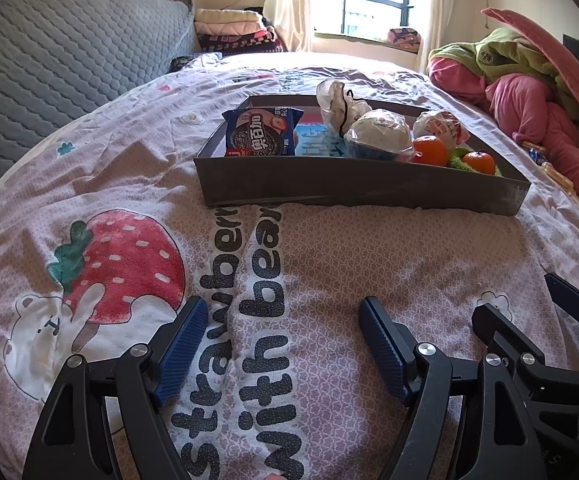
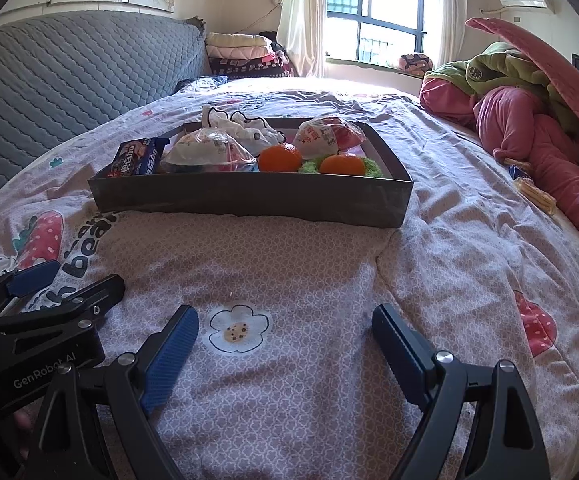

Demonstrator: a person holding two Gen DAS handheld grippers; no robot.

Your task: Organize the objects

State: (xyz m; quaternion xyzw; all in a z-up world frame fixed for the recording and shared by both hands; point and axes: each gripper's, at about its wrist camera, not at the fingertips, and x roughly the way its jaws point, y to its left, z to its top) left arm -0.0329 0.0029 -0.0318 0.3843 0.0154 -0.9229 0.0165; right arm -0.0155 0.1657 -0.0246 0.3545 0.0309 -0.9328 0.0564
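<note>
Left tongs [image 1: 281, 312] gape wide and empty over the bed [image 1: 329, 264]; right tongs [image 2: 285, 320], just beside them, likewise wide and empty. Ahead of both sits the tray [image 1: 353, 190]: in it, left to right, a cookie pack [image 1: 261, 132], wrapped bowls [image 1: 377, 132] and two oranges [image 1: 429, 151], near its right end

Ahead of the tongs, the box's near wall [image 1: 353, 192] hides the bottoms of the oranges [image 1: 430, 150] and the cookie packet [image 1: 263, 132]. The green thing [image 2: 369, 167] under the oranges is mostly covered. Wrapper print [image 2: 321, 136] is too small to read.
</note>
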